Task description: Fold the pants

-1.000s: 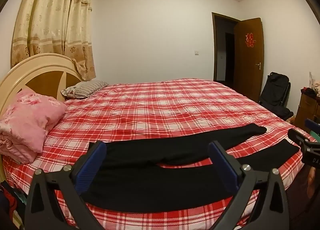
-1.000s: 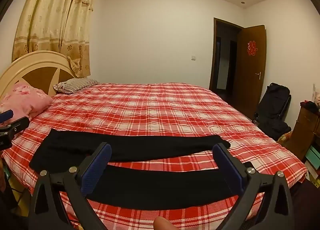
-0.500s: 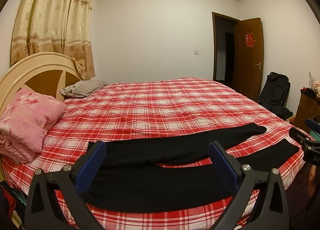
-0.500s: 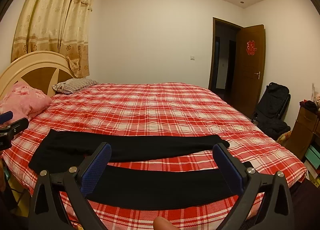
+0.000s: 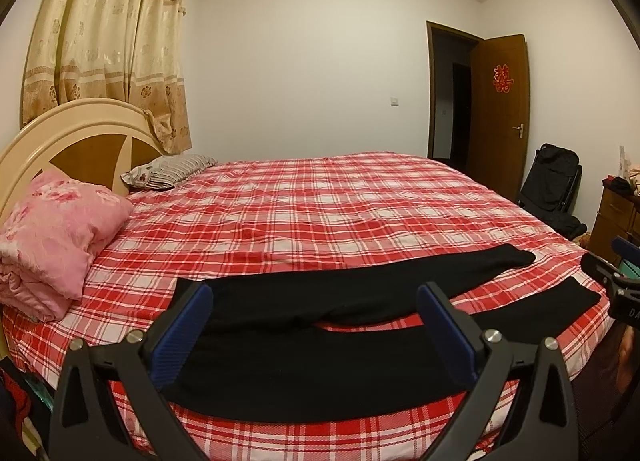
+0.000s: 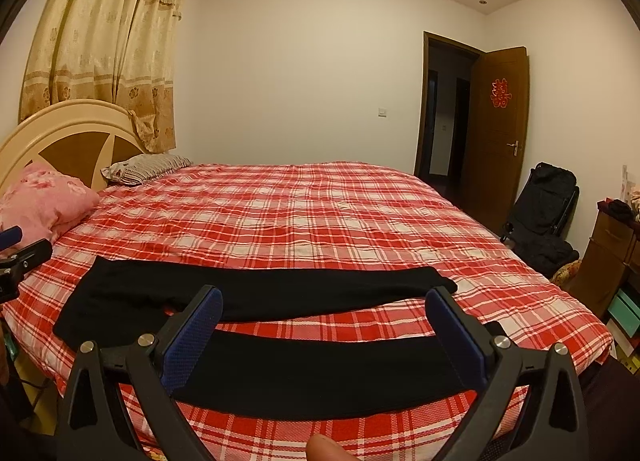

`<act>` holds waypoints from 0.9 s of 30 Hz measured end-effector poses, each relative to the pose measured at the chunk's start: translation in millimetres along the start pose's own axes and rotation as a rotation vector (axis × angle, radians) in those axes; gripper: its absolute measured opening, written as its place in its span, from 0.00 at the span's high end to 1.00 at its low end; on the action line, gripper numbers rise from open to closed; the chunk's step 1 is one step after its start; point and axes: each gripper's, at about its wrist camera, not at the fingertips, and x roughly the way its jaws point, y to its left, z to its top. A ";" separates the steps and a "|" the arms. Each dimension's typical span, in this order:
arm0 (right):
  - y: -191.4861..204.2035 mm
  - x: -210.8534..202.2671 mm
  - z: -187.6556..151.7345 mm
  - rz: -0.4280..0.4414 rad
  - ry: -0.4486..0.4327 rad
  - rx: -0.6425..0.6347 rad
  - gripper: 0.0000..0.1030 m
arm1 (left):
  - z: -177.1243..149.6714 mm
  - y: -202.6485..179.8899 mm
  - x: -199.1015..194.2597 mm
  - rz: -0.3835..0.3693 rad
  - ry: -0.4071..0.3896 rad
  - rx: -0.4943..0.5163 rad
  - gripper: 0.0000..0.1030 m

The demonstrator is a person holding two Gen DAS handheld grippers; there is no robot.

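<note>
Black pants (image 5: 320,357) lie flat near the front edge of the red plaid bed (image 5: 320,205), waist to the left, both legs spread apart toward the right. They also show in the right wrist view (image 6: 312,365). My left gripper (image 5: 316,325) is open and empty, held above the waist and thigh part. My right gripper (image 6: 324,329) is open and empty, held above the near leg. The right gripper shows at the right edge of the left wrist view (image 5: 616,281); the left gripper shows at the left edge of the right wrist view (image 6: 16,257).
A folded pink quilt (image 5: 52,237) and a striped pillow (image 5: 168,171) lie by the headboard (image 5: 80,133) at the left. A black folded stroller (image 5: 552,185), a wooden dresser (image 5: 616,221) and an open door (image 5: 500,109) stand at the right.
Both views have shifted very slightly; the pants and the open jaws look the same.
</note>
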 end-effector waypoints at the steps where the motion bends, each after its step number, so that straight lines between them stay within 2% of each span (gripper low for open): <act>1: 0.7 0.2 0.5 0.000 0.001 0.000 0.01 | 0.2 0.2 0.3 0.000 0.000 0.000 0.00; 27: 1.4 2.3 -3.8 -0.001 0.013 -0.006 0.01 | -1.5 7.1 3.5 -0.001 0.011 -0.005 0.00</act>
